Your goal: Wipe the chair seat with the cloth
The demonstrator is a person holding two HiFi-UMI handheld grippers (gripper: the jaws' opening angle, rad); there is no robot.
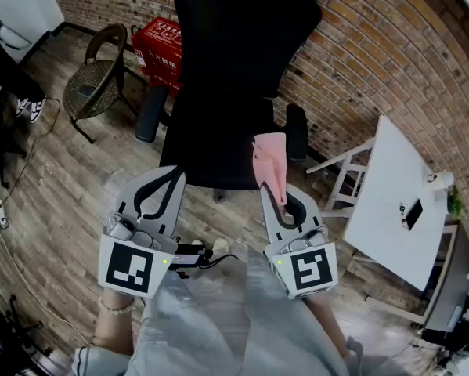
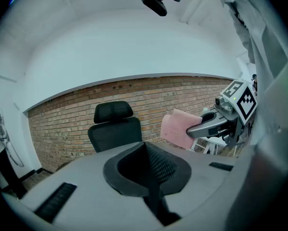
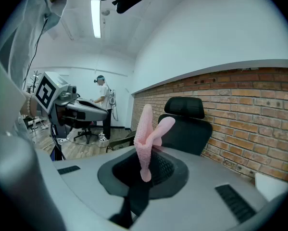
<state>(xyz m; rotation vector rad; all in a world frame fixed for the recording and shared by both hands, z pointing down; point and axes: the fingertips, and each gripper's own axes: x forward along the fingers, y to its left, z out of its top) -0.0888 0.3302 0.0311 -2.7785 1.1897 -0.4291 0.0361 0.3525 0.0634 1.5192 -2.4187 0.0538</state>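
The black office chair point(image 1: 218, 143) stands in front of me against the brick wall, its seat just beyond both grippers. My right gripper point(image 1: 275, 188) is shut on a pink cloth point(image 1: 271, 159), which hangs over the seat's right front corner. In the right gripper view the cloth point(image 3: 146, 134) sticks up from between the jaws, with the chair back point(image 3: 187, 124) behind it. My left gripper point(image 1: 174, 175) is shut and holds nothing, at the seat's left front edge. The left gripper view shows its jaws meeting at the tip point(image 2: 145, 146), the chair point(image 2: 116, 129) and the cloth point(image 2: 175, 129).
A wicker chair point(image 1: 93, 84) and a red crate point(image 1: 160, 45) stand at the back left. A white table point(image 1: 402, 202) is on the right, close to the chair's armrest point(image 1: 297, 131). Cables lie on the wooden floor at left. A person point(image 3: 103, 105) stands far off.
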